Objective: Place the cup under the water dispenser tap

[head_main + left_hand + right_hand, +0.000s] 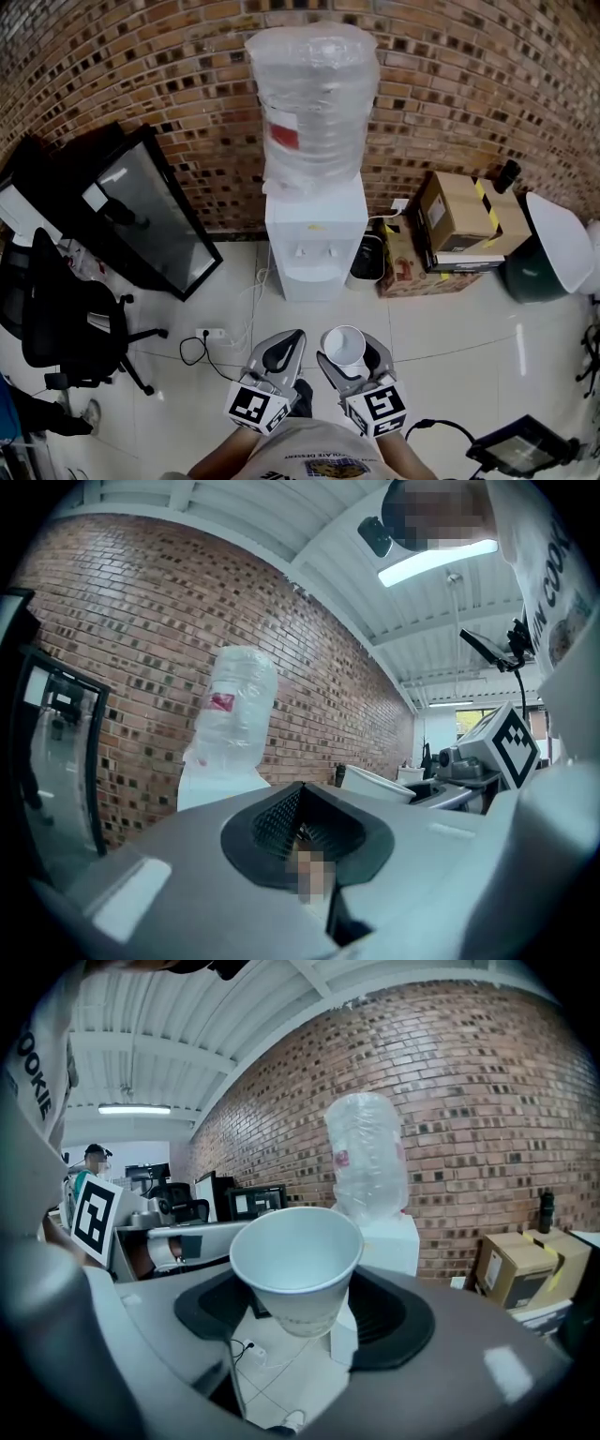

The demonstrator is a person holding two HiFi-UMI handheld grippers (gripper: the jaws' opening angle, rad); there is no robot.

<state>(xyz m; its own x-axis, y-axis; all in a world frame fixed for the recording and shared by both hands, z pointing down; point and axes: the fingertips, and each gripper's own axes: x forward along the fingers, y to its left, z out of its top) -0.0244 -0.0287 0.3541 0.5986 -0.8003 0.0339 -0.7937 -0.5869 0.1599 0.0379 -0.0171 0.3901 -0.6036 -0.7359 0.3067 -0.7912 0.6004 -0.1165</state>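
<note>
A white paper cup (344, 343) stands upright and empty between the jaws of my right gripper (352, 362), which is shut on its lower part. The right gripper view shows the same cup (298, 1265) held in my right gripper (305, 1314). The white water dispenser (314, 239) stands ahead against the brick wall, with a plastic-wrapped bottle (312, 103) on top and its taps (314, 251) on the front. It is still some way off across the floor. My left gripper (280, 356) is beside the right one, shut and empty; the left gripper view shows my left gripper (305, 832) with the pads together.
A black office chair (66, 319) and a leaning black-framed glass panel (150, 211) are at the left. A power strip (214, 333) with cables lies on the tiled floor before the dispenser. A black bin (367, 261) and cardboard boxes (459, 220) stand to its right.
</note>
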